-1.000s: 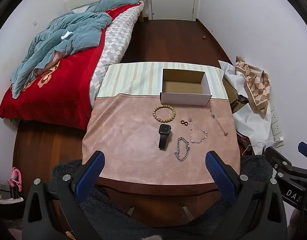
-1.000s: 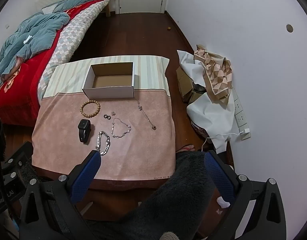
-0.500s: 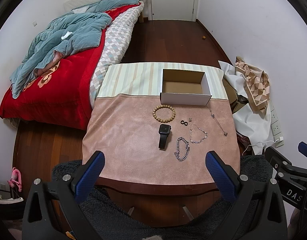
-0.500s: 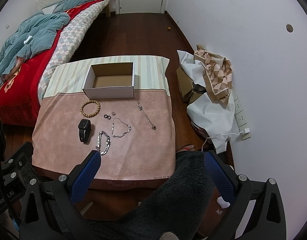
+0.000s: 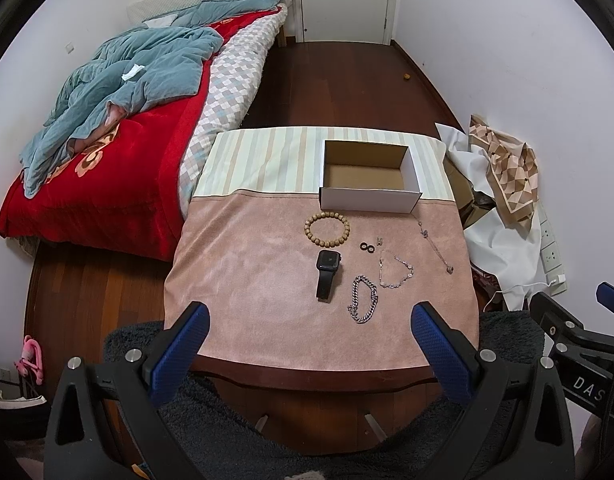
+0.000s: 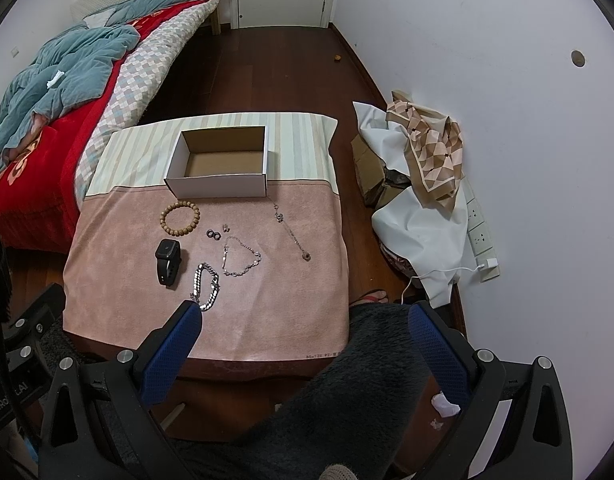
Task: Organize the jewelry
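Note:
An empty white cardboard box (image 5: 369,199) (image 6: 217,189) stands at the back of the pink mat. In front of it lie a wooden bead bracelet (image 5: 327,229) (image 6: 180,218), two dark rings (image 5: 366,247) (image 6: 215,234), a black smartwatch (image 5: 327,274) (image 6: 168,261), a chunky silver chain (image 5: 362,298) (image 6: 206,285), a thin linked bracelet (image 5: 395,271) (image 6: 240,257) and a slim pendant chain (image 5: 435,246) (image 6: 292,232). My left gripper (image 5: 311,319) and right gripper (image 6: 305,318) hover open over the table's near edge, holding nothing.
The low table (image 5: 267,264) carries a pink mat with a striped cloth behind. A bed (image 5: 107,128) with red and teal bedding stands to the left. Bags and a patterned scarf (image 6: 431,152) are piled against the right wall. A dark fuzzy garment (image 6: 347,400) fills the foreground.

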`<state>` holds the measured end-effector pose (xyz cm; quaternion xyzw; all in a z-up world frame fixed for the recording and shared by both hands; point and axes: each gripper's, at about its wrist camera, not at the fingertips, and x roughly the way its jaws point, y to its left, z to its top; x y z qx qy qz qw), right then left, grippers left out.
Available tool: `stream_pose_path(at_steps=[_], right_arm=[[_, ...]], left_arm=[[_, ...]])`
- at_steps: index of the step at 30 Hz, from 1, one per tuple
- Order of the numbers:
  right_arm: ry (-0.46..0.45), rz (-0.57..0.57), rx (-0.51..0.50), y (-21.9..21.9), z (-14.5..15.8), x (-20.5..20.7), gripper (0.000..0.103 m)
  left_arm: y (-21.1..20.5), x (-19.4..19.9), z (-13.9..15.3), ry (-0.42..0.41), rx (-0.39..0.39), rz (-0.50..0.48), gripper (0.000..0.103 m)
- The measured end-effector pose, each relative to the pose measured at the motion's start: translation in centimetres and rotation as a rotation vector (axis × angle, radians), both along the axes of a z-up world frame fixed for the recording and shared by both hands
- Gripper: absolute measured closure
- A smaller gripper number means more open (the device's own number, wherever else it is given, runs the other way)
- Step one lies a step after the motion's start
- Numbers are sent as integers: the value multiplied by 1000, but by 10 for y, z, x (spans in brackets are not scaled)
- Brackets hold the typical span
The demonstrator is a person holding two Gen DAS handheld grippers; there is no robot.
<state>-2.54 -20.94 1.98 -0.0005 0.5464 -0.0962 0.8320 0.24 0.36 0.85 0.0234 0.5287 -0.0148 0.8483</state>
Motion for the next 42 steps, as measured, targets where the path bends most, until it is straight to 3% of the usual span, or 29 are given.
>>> stream_pose_path(at_steps=[42], right_arm=[[-19,-1,-10,-2,9,-4,0]], left_arm=[[-14,0,6,-6,-15,-2,0]])
